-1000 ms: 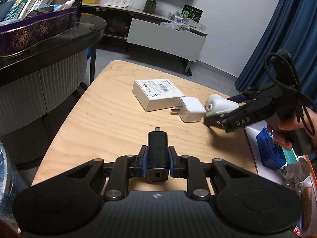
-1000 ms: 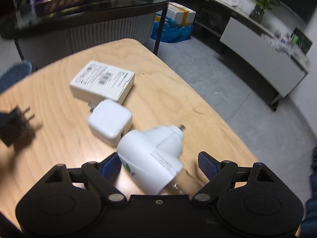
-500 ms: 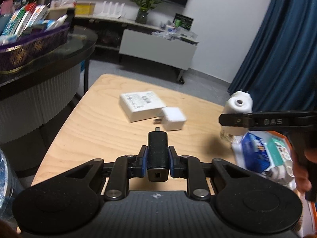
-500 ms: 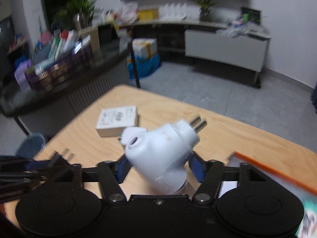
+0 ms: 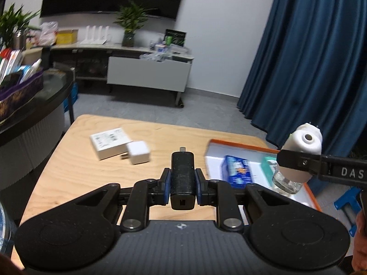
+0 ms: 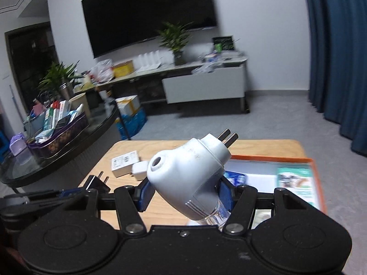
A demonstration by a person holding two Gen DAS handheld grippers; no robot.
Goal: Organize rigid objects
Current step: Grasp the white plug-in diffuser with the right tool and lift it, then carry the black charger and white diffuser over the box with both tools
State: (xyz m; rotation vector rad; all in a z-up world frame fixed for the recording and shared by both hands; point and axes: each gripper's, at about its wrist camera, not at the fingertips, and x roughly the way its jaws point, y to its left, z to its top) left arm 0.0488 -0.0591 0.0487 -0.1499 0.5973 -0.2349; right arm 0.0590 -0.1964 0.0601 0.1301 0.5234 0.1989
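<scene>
My right claw (image 6: 183, 194) is clamped on the white plug-in vaporizer (image 6: 187, 178), hovering over the near end of the orange tray (image 5: 238, 142), prongs pointing away. Left claw (image 5: 182, 181) grips the black charger (image 5: 182, 178) just left of the tray, so right goes first I guess.

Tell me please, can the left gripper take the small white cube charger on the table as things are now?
Probably not yet. The left gripper is already shut on a black charger, so its fingers have no room. The path to the white cube charger, beside the flat white box, looks free otherwise.
</scene>
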